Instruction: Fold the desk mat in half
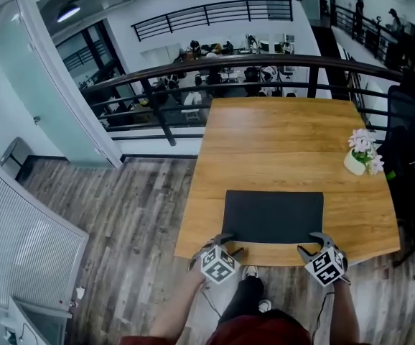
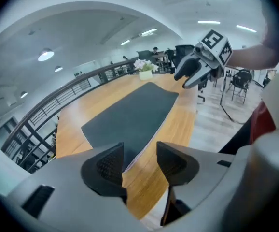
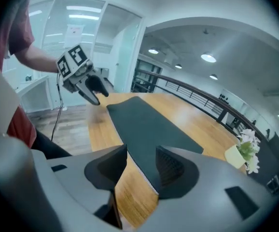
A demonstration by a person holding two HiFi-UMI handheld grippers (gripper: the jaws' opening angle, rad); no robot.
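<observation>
The dark desk mat (image 1: 273, 215) lies flat on the wooden table (image 1: 279, 142), its long side just inside the near edge, well apart from the small flower pot (image 1: 360, 157). The left claw (image 1: 227, 244) hangs over the mat's near left corner and the right claw (image 1: 309, 244) over the near right corner. Both are spread, with only table and mat edge showing in the gaps.

The mat looks thin, light and limp, with a pale line along its edge; whether that is one layer or two I cannot tell. It will likely sag between the two holds, so the near corners are the sensible places to pinch, lifting both evenly so it does not slide.
</observation>
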